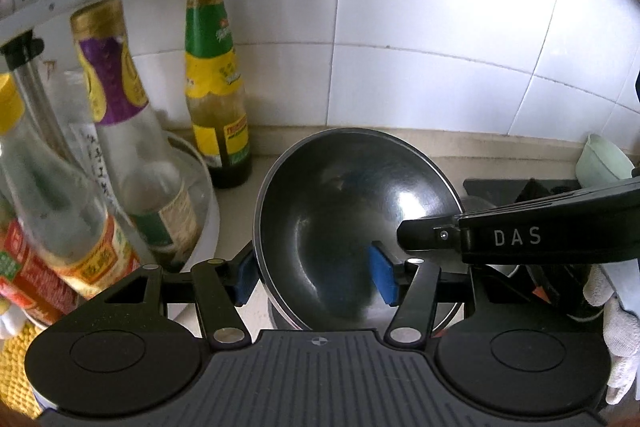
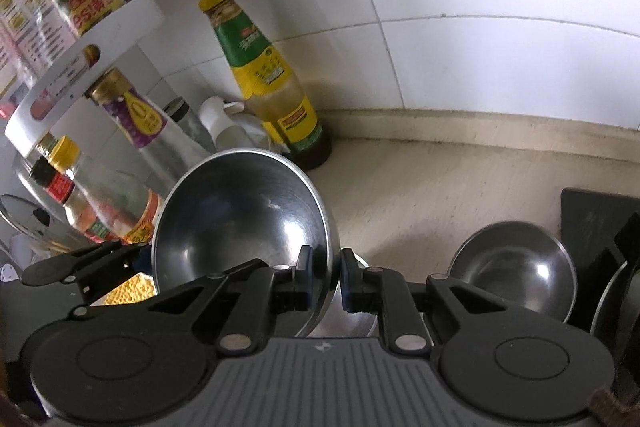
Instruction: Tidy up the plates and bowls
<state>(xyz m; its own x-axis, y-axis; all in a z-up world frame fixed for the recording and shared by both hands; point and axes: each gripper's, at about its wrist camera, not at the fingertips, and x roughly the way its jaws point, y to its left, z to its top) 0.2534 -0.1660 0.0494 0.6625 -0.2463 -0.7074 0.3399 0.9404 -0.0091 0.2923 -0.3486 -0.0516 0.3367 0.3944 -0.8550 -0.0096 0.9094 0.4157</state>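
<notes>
At far left a white rack (image 2: pixel 86 61) is carrying bottles on two levels, and a clear bottle (image 1: pixel 120 131) with a purple label is leaning on its lower tier. Just right of the rack a green-labelled sauce bottle (image 2: pixel 264 75) is standing upright on the beige bench (image 2: pixel 432 187), close to the tiled wall (image 1: pixel 440 27). The left gripper (image 1: pixel 316 277) is standing fairly wide with its blue pads (image 1: pixel 382 277) straddling the rim of a steel bowl (image 1: pixel 352 223), one pad outside and one inside; I cannot tell whether they are pressing on the metal. That bowl is tilting up on edge above the bench, its hollow facing the left camera. The right gripper (image 2: pixel 325 277) is pinching the same bowl's (image 2: pixel 240 223) rim, its jaws narrow with the thin edge caught between them. Under the tilted bowl another steel rim is peeking out. Further right a second, smaller steel bowl (image 2: pixel 516 267) is sitting upright beside a black dish rack (image 2: pixel 596 227), and a pale green bowl (image 1: pixel 600 163) is leaning at the far right edge.
</notes>
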